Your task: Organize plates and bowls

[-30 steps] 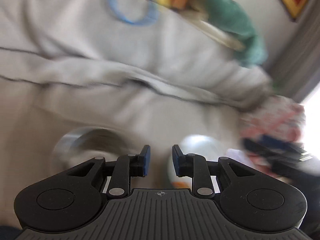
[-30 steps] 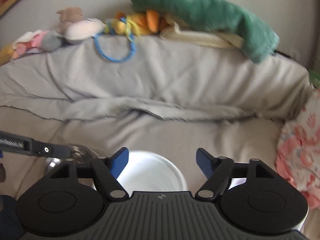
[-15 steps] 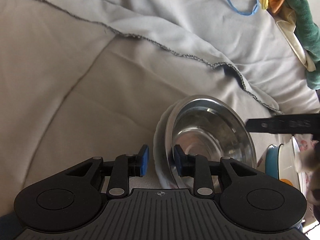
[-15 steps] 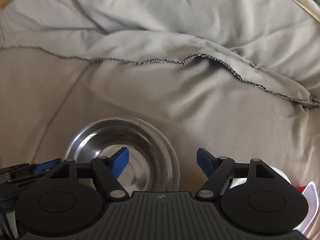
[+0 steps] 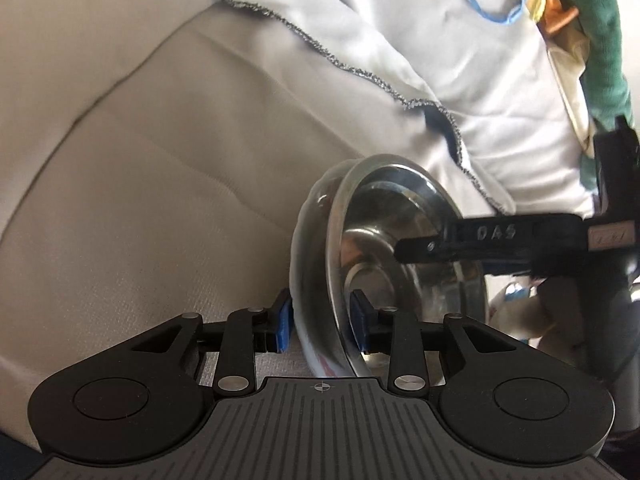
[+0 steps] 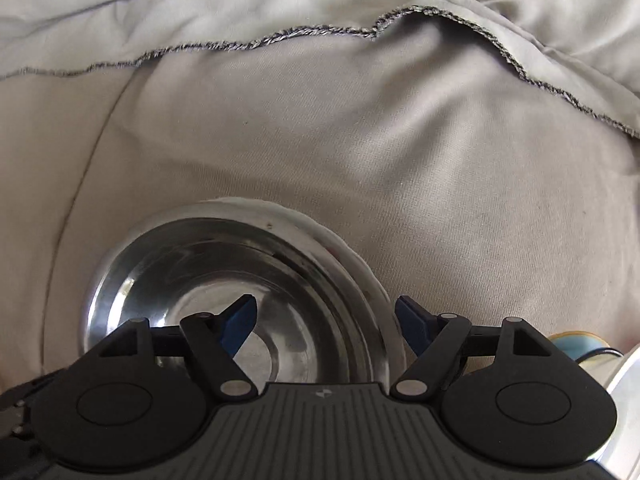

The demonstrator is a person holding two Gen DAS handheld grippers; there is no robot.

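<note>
A shiny steel bowl (image 5: 372, 236) sits nested in a white dish (image 5: 308, 240) on a beige sofa seat. My left gripper (image 5: 320, 318) straddles the near rim of both. One blue pad is outside the white dish and the other inside the steel bowl, and I see no squeeze on the rim. From above, my right gripper (image 6: 326, 320) hangs open over the steel bowl (image 6: 200, 264). Its left finger is over the bowl's hollow and its right finger is outside the white dish (image 6: 360, 264). A black finger (image 5: 480, 240) of the right gripper crosses the left wrist view.
A grey throw (image 6: 320, 0) with a dark stitched hem drapes the sofa back. A teal-rimmed bowl (image 6: 576, 340) and a pale dish edge (image 6: 628, 392) lie at the right. Plush toys (image 5: 600, 40) and a blue ring (image 5: 492, 8) sit on the backrest.
Both grippers tipped down from the sofa back onto the bowl stack. The left one's jaws widened and slid over the rim. The right one moved left, from the white bowl to over the steel bowl.
</note>
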